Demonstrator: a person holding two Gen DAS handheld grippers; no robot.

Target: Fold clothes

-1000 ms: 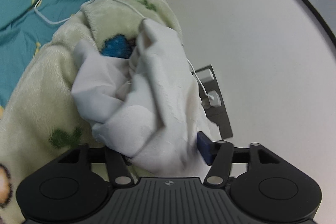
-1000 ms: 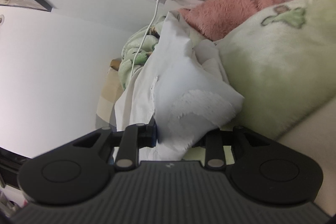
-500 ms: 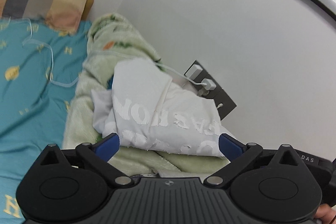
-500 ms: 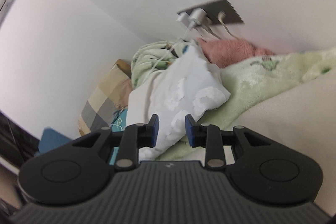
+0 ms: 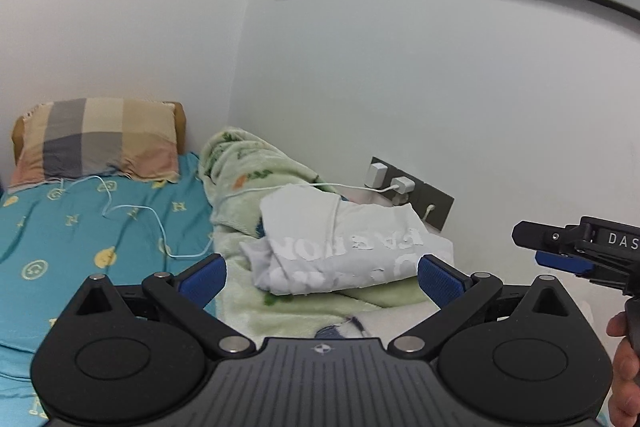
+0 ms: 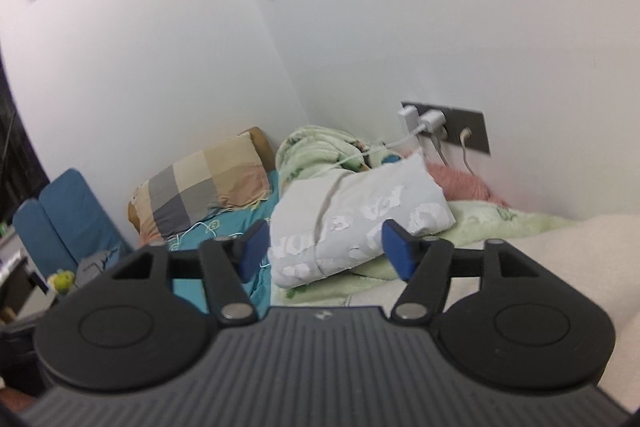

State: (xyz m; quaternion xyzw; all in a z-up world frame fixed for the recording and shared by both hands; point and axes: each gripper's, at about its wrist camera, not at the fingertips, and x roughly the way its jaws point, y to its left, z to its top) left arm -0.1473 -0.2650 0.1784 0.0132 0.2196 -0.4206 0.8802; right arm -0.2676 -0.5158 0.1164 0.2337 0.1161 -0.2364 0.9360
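My left tongs (image 5: pixel 322 277) are spread wide with nothing between the blue pads (image 5: pixel 202 277). Straight ahead of them, beyond the fingertips and not touching, lies the folded white T-shirt (image 5: pixel 344 247), its cracked white lettering facing up. It rests on the pale green fleece blanket (image 5: pixel 240 163), which runs along the wall ahead and under the shirt.

My right tongs (image 6: pixel 326 245) are also spread, pads bare, and the same T-shirt (image 6: pixel 360 215) sits just past them, slightly toward the right finger. From the left camera I can see the right tongs (image 5: pixel 560 259) off to my right side, clear of the shirt, with my right hand (image 5: pixel 626 359) gripping the handle.

A white charging cable (image 5: pixel 332 211) crosses over the shirt and runs to the white chargers (image 5: pixel 394 183) plugged into the grey socket plate (image 5: pixel 436 203) on the wall ahead and right. To the left of my left tongs spreads the teal bedsheet (image 5: pixel 80 227), with a checked pillow (image 5: pixel 96 143) at its far end. Beyond the shirt, by the wall, a pink fluffy cloth (image 6: pixel 464 183) shows.
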